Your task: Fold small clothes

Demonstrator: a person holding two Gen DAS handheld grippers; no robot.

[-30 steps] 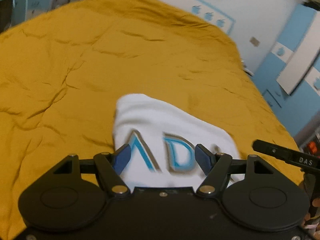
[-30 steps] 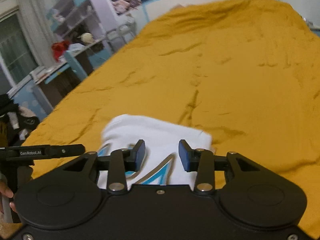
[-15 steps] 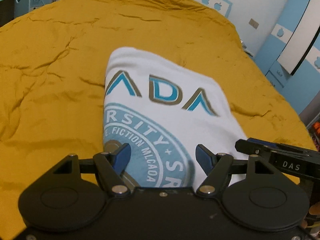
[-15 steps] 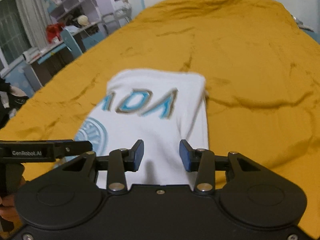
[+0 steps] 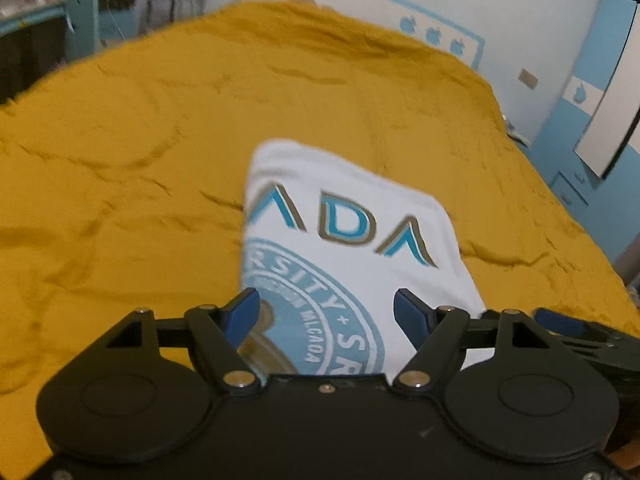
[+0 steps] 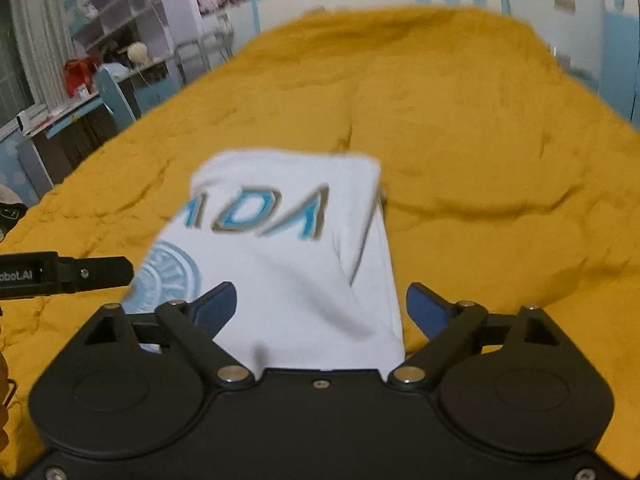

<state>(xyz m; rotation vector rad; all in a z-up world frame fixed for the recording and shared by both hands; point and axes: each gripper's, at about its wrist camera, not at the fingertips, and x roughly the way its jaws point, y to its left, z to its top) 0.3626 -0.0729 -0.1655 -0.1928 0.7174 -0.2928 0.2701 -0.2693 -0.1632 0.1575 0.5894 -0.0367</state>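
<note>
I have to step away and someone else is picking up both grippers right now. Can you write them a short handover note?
Left gripper: open, nothing held, above the near printed end of the white T-shirt.
Right gripper: jaws have just been opening, now wide, white cloth between them but not pinched.
Shirt: lies folded into a narrow rectangle on the yellow bedspread, print up.
Done: folded narrow and released.
Left: probably a final crosswise fold, then tidy the edges.
</note>
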